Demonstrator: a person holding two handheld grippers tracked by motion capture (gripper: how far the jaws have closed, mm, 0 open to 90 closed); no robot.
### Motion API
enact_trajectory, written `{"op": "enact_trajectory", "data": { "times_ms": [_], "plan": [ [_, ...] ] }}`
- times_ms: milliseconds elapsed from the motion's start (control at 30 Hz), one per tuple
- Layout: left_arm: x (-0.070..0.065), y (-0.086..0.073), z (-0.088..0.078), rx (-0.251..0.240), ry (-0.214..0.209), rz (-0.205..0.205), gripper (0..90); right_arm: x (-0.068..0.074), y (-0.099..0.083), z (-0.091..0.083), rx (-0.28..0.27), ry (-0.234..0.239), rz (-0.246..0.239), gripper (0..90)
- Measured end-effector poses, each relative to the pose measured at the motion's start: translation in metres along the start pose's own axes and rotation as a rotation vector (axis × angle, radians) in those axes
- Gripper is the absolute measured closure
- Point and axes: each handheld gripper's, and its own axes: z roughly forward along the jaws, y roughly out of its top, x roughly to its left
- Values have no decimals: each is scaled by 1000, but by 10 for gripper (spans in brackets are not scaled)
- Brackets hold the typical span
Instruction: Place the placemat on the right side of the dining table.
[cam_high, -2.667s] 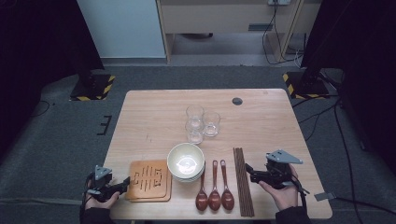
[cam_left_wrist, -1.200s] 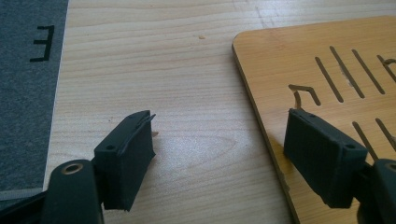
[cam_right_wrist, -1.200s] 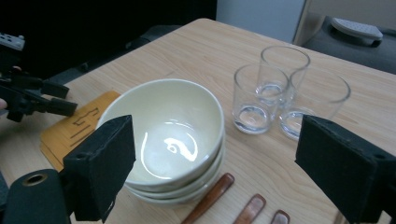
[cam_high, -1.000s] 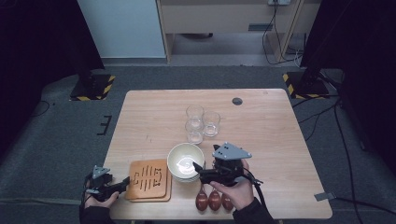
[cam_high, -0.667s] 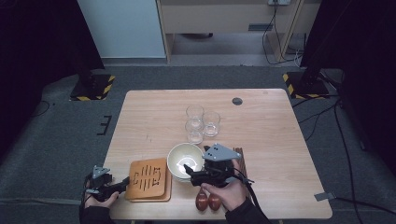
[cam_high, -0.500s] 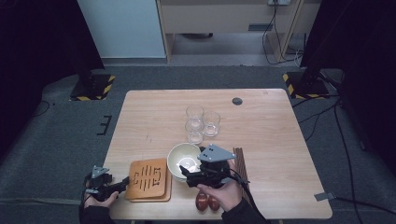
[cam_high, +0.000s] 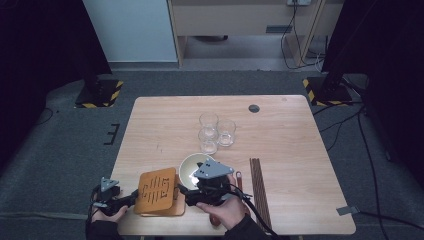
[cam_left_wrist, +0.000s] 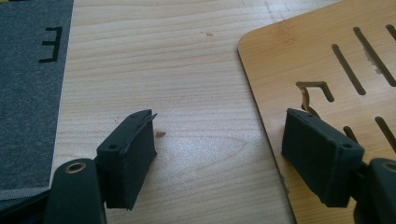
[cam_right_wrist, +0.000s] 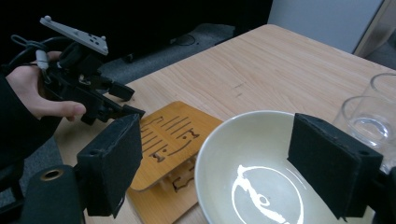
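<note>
Here's the pale glazed ceramic bowl, round and cream-white, with a bright glint of light pooled in its bottom, its rim smooth and thick. It sits near the front edge of the light wooden table, just right of a stack of slotted wooden trivets. The right gripper is over it, jaws spread either side of the bowl's rim, pads clear of the glaze; they have just been narrowing a little, bowl between them, nothing clamped. In the right gripper view the bowl's left rim lies close to the top trivet's edge; whether they touch is hard to tell. Behind the bowl, three clear drinking glasses cluster together. Dark wooden chopsticks lie to the right. Over at the front left corner, the left gripper rests low, jaws apart, one pad above the trivet's edge, gripping nothing.
</note>
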Motion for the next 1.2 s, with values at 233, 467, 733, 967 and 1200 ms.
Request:
{"op": "enact_trajectory", "data": {
  "times_ms": [233,467,733,967,1200],
  "plan": [
    [0,0,0,-5,-1,2,243,12,4,6,-9,34,-13,206],
    [0,-1,0,-9,-2,3,243,23,4,15,0,62,-19,234],
    [1,-1,0,-11,-1,5,243,33,2,24,8,84,-13,263],
    [1,-1,0,-13,-1,6,243,40,-2,33,24,98,1,291],
    [1,-1,0,-14,0,7,243,45,-10,42,60,101,22,318]
  ]
}}
